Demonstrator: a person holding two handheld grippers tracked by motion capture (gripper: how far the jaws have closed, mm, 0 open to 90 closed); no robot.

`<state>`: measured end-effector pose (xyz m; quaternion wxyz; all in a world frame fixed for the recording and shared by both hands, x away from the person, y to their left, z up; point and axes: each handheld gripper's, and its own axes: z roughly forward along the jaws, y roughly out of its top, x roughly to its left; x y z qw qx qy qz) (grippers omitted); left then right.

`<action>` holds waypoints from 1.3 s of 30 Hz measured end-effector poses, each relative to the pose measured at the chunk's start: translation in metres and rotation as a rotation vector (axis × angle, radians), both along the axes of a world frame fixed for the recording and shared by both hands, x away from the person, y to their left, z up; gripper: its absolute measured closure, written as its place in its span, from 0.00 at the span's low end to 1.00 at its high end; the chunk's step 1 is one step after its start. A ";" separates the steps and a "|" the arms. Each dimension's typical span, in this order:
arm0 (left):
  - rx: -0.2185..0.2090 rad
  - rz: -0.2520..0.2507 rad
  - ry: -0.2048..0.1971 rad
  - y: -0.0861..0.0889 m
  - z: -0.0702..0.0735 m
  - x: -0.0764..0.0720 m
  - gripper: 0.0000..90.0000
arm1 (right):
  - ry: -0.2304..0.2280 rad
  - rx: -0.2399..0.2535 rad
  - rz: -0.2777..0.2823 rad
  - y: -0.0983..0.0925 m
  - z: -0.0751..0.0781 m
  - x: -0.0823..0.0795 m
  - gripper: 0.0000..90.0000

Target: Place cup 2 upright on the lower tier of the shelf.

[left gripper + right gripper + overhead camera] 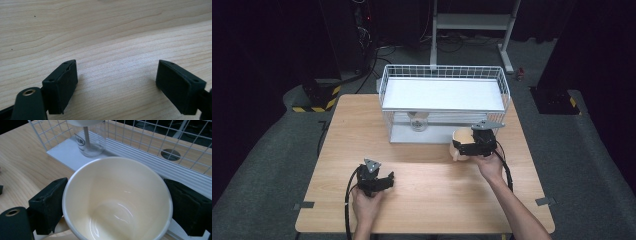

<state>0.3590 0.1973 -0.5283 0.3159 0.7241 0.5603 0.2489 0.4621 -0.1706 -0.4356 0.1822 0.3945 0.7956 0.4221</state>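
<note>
My right gripper [464, 146] is shut on a cream cup [457, 136], its jaws clamping the rim from both sides. In the right gripper view the cup [117, 202] is empty, with its mouth facing the camera and its handle at the lower left. It is held just in front of the lower shelf of a white wire rack [442, 72]. A clear glass [91, 142] stands on that lower shelf, behind the cup. My left gripper [387, 181] rests low over the table at the front left. That gripper [116, 67] is open, with bare wood between its jaws.
The two-level rack takes up the far middle of the wooden table [427, 200]; its flat white upper shelf [442, 94] carries nothing. The rack's wire wall [150, 135] and white base [65, 152] lie close ahead of the cup. Dark floor surrounds the table.
</note>
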 end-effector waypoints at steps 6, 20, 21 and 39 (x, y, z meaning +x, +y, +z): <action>0.001 -0.001 0.000 0.000 0.000 0.000 0.20 | -0.002 0.002 -0.021 0.001 0.000 0.007 0.11; 0.003 -0.005 0.002 0.000 0.000 0.000 0.21 | -0.005 0.002 -0.098 0.002 -0.011 0.023 0.11; 0.002 -0.003 0.001 0.000 0.000 0.000 0.21 | -0.005 0.001 -0.102 0.002 -0.012 0.024 0.11; 0.000 0.001 0.000 0.000 0.000 0.000 0.21 | -0.060 0.000 -0.127 0.003 -0.024 0.038 0.11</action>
